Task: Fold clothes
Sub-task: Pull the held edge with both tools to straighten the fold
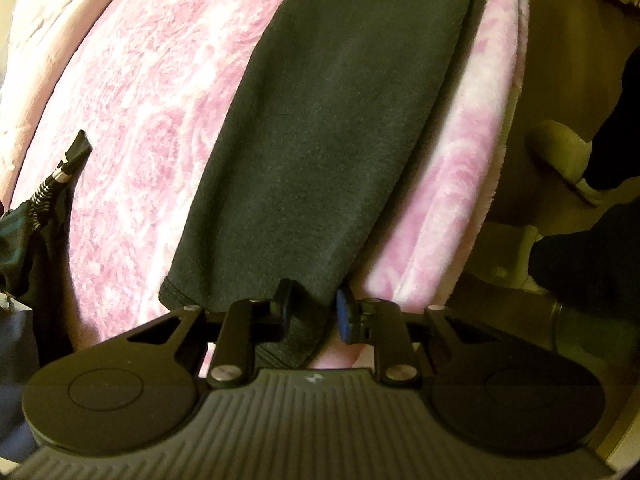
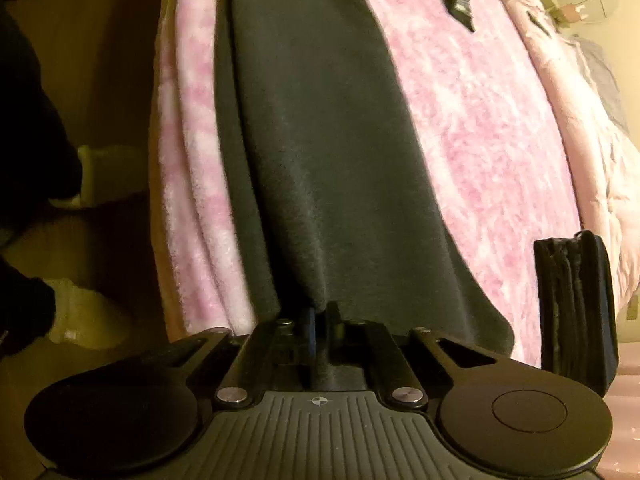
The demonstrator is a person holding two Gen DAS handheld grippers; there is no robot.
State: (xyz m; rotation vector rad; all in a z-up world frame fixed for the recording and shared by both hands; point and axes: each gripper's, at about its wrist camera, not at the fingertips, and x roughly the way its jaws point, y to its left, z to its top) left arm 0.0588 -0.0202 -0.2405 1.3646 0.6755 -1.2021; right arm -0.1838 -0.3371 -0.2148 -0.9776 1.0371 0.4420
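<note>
On the pink blanket [image 1: 132,128] I see the dark grey garment [image 1: 328,128] laid long, running away from both cameras. No readable brand or writing anywhere; only a small crosshair mark on each gripper housing. My left gripper [image 1: 314,312] has its jaws narrowly apart astride the hemmed near corner; I can't tell if the pads press the cloth. My right gripper [image 2: 318,330] is clamped tight on a pinched fold. Blanket edge drops off close beside the garment; far side is wide open, folded dark clothes [image 2: 576,304] near right.
</note>
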